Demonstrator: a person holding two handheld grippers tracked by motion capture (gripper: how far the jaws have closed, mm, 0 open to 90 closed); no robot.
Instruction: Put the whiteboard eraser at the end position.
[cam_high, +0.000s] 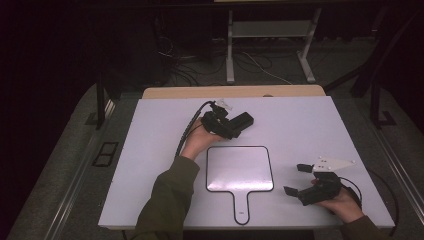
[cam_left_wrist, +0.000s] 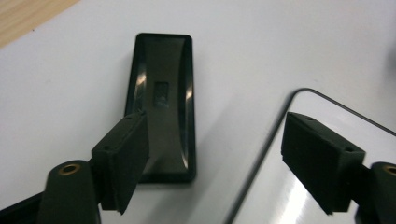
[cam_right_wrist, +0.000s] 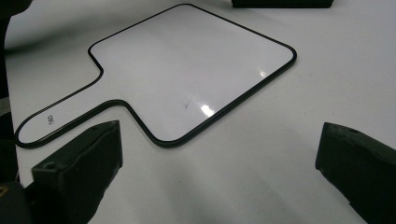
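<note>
Black eraser (cam_left_wrist: 161, 105) lies flat on white table (cam_high: 310, 130), just far of paddle whiteboard (cam_high: 240, 167). Left gripper (cam_left_wrist: 224, 158) jaws apart, nothing clamped, eraser near its left jaw. Right gripper (cam_high: 300, 181) jaws wide, resting near right. Lift left gripper straight, avoid nudging eraser.

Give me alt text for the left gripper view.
The left gripper has open jaws, with nothing between the pads, just above a black eraser lying flat on the white table. A corner of the black-rimmed whiteboard lies at lower right, apart from the eraser.
</note>
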